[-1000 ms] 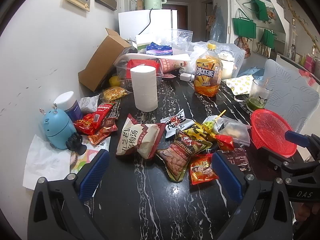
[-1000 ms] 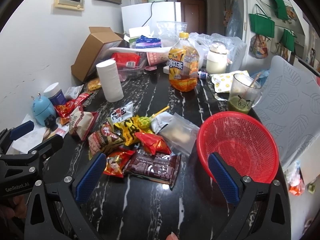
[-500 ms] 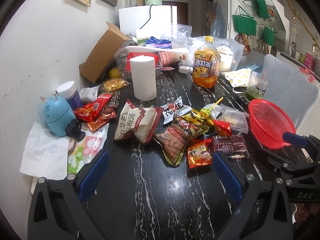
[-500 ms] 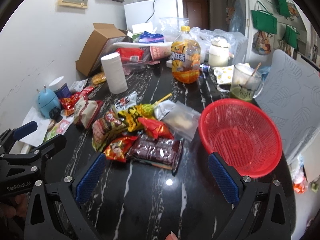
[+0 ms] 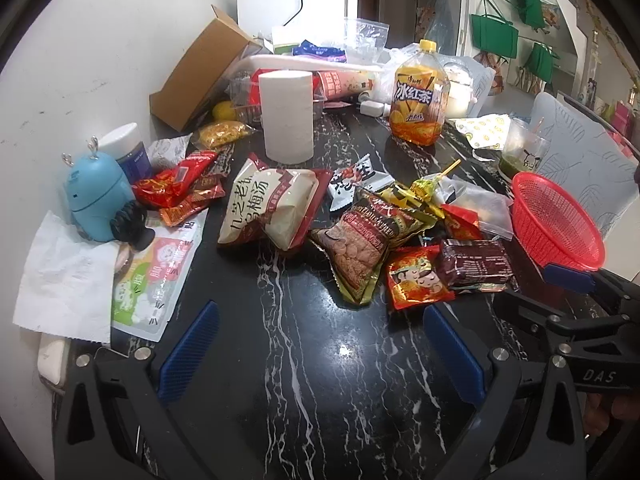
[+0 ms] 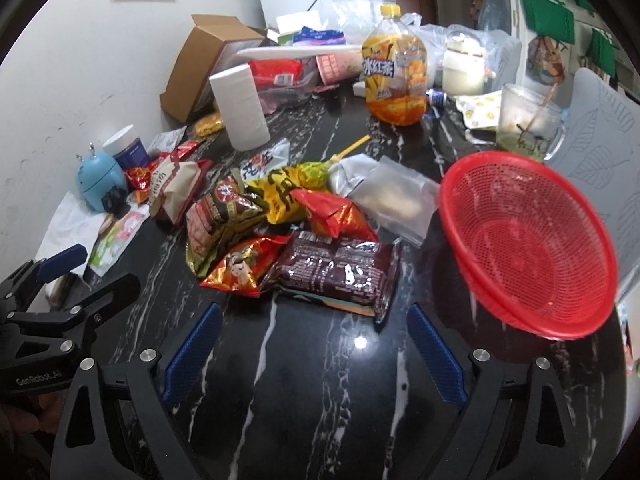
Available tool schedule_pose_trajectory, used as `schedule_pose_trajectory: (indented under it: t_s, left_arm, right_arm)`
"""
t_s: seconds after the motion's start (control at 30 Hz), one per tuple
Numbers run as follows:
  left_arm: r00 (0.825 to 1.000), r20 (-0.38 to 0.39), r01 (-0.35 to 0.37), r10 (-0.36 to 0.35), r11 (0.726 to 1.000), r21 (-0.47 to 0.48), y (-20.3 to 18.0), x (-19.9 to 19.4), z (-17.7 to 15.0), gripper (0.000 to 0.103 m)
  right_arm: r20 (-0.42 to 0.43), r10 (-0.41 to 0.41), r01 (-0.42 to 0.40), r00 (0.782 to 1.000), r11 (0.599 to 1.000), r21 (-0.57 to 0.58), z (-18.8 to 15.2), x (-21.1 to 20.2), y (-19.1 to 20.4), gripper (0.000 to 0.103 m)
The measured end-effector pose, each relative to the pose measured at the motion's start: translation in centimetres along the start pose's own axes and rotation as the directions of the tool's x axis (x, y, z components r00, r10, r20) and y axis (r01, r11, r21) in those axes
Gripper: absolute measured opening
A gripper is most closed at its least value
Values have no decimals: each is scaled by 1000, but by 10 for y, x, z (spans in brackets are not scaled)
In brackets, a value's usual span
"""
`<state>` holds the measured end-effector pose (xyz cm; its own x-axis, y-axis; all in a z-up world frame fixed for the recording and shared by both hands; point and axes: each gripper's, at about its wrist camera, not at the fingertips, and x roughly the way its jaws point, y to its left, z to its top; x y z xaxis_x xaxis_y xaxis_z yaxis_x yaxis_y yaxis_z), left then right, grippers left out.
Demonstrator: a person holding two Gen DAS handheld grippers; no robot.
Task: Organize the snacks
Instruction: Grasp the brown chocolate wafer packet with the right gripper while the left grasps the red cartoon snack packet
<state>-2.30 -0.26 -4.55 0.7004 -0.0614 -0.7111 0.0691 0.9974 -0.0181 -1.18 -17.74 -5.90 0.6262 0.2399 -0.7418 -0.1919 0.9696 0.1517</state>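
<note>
Both grippers hang over the black marble table (image 6: 304, 408), and nothing lies between either pair of jaws. The left gripper (image 5: 320, 354) stands wide open. The right gripper (image 6: 314, 354) has just been closing slightly, yet its jaws are spread and empty.

The snacks lie ahead of both pairs of jaws. The dark brown packet (image 6: 340, 270) is nearest, just beyond the right jaws, with the red-gold packet (image 6: 242, 268) touching it on the left. The empty red basket (image 6: 532, 248) sits ahead and to the right of the right jaws.

Risks, as a judgement:
- The packets overlap. Closing on one could drag its neighbour.
- Glossy foil may slip from the pads.
- The basket looks light and may slide if a gripper nudges it.

Legible writing: "DAS" on the right gripper body, "GenRobot.AI" on the left; "冰红茶" on the tea bottle (image 5: 418, 98); "梅汤" on the white pouch (image 5: 272, 208).
</note>
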Motion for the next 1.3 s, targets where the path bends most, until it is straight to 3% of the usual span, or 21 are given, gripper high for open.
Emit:
schedule_pose_trajectory:
  t_s: [0.67,0.8,0.97,1.1,1.3]
  left_arm:
    - [999,-22,29,-30,999,-30,17,30,14,103]
    - [999,-20,49,-49,999,-20,13,30,15,103]
    - [995,-21,94,-94,996,-6,5,28,15,103]
    - [987,-27,160,-159,987,3,-4,28,15,102]
    - [973,-67,222,-220,974,32,-24,34,17,93]
  right_arm:
    - [-55,-78,79,995,997,1,21,57,-3,94]
    - [-57,-95,94,994,995,-23,20,59,-1,85]
    - [-59,-85,83,995,996,-43,17,56,-1,74]
    - [-71,-74,70,995,996,-51,12,49,-1,73]
    - [-88,-55,52,995,998,-42,-2,34,-9,73]
